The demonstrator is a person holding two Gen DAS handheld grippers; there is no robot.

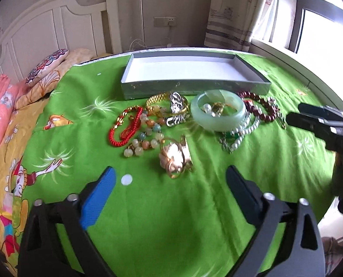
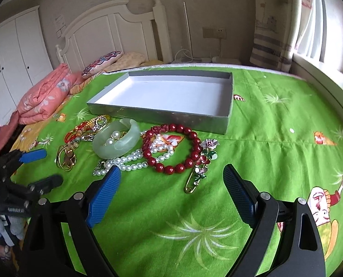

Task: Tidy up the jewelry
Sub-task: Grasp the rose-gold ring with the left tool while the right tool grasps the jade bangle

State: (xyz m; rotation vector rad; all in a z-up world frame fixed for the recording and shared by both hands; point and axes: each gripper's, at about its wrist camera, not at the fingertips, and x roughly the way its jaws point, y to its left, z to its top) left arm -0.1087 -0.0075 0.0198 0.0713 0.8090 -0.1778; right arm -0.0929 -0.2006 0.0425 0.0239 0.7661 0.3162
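Lay spread over the bed (image 2: 275, 143), green sheet under everything. Sat beyond both pairs of fingers, the grey box (image 2: 171, 97), with nothing inside. Clustered between box and fingers: jade bangle (image 2: 125, 145), red bead bracelet (image 2: 171, 150), pearl strand (image 2: 130, 161), gold ring-shaped piece (image 1: 175, 159) just ahead of the left gripper (image 1: 169, 184). Stood wide, gripping nothing, left fingers (image 1: 97, 198); likewise the right gripper (image 2: 171, 184).
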